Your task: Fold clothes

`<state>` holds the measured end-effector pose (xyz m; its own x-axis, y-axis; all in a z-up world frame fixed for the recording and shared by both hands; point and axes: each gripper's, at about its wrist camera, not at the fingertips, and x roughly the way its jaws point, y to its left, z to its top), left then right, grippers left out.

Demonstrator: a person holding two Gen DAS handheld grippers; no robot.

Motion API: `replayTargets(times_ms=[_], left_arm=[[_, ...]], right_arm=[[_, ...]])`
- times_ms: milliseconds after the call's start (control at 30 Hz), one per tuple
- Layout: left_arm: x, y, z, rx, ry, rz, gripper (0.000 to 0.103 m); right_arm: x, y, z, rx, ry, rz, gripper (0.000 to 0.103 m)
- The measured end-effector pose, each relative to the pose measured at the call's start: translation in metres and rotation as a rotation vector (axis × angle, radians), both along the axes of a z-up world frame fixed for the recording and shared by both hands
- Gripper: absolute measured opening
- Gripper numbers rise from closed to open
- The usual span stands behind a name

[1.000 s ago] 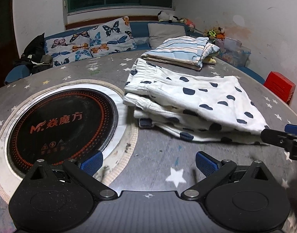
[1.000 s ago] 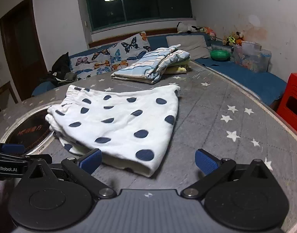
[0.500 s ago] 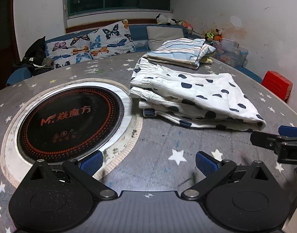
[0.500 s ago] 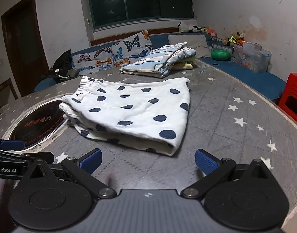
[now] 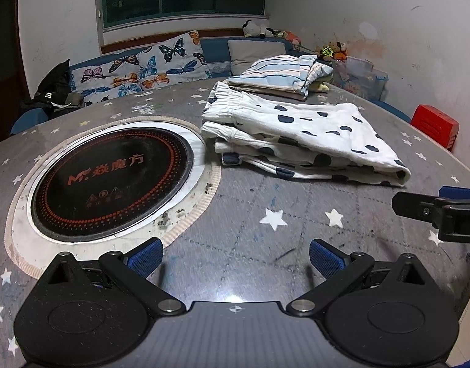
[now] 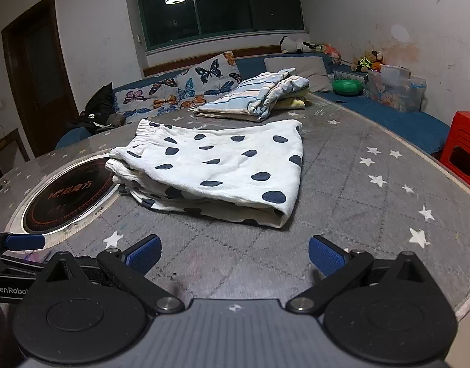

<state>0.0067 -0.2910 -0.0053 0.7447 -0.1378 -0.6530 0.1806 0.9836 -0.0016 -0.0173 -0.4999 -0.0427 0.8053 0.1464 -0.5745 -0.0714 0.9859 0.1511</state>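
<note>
The white cotton shorts with dark blue spots lie folded in a flat stack on the round grey star-printed bench, their elastic waistband end just beside the black round induction hob with red lettering set into the bench. Beyond the shorts, further from me, sits a folded pile of blue-and-white striped clothes, apart from the shorts by a narrow strip of bench.

My left tool hangs over bare bench on the near side of the hob, its blue-padded fingers spread wide with nothing between them. My right tool is likewise wide and holds nothing, pointed at the near folded edge of the shorts but well short of touching it. Each tool shows at the edge of the other's view.

Past the bench runs a blue sofa with butterfly-print cushions, and to the right of the shorts stands a red plastic stool.
</note>
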Motion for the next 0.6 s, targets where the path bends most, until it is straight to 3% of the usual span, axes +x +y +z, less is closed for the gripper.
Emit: replayTargets(times_ms=[600], left_arm=[[-0.014, -0.009, -0.001, 0.006, 0.002, 0.005, 0.103]], right_arm=[[-0.015, 0.009, 0.005, -0.013, -0.017, 0.021, 0.103]])
